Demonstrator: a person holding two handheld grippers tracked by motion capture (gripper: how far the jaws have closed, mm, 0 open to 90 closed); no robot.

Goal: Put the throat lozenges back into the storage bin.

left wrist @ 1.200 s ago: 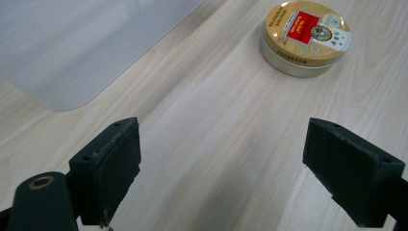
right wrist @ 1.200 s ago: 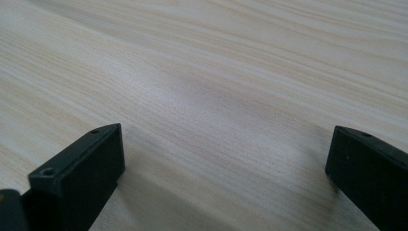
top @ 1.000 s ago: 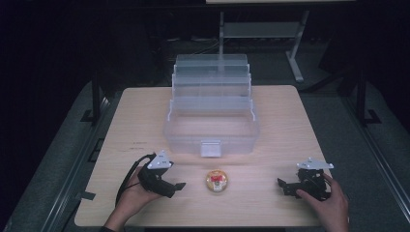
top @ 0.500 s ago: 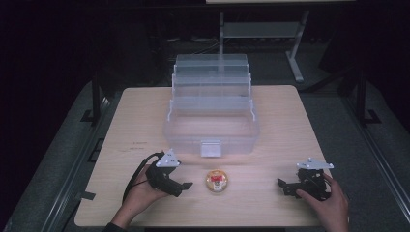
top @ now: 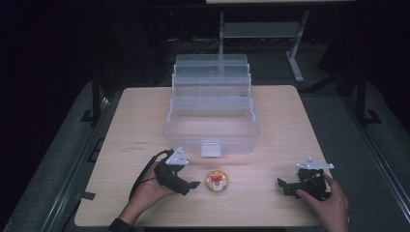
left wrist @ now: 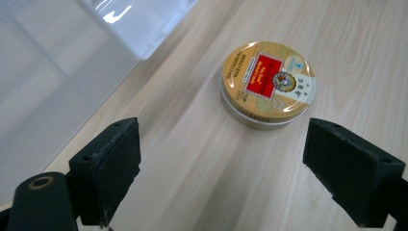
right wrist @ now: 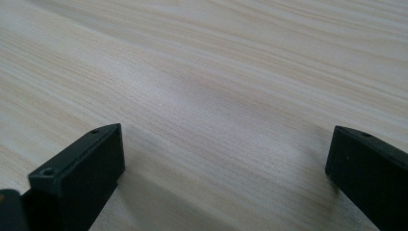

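A small round tin (left wrist: 267, 85) is lying flat on the table (top: 121, 125), just in front of the clear plastic toolbox (top: 212, 116) and near its front latch. Its lid is showing a gold ground with a red panel and a pale panel beside it (the printed writing is too small to read). The left gripper view is giving that label detail and the tin's silver side wall, where the high view is showing just a yellow disc with a red spot. The left gripper (left wrist: 221, 168) is sitting just left of the tin, jaws spread wide and gripping nothing. The right gripper (right wrist: 226, 168) is resting well to the tin's right, jaws likewise wide apart over bare wood.
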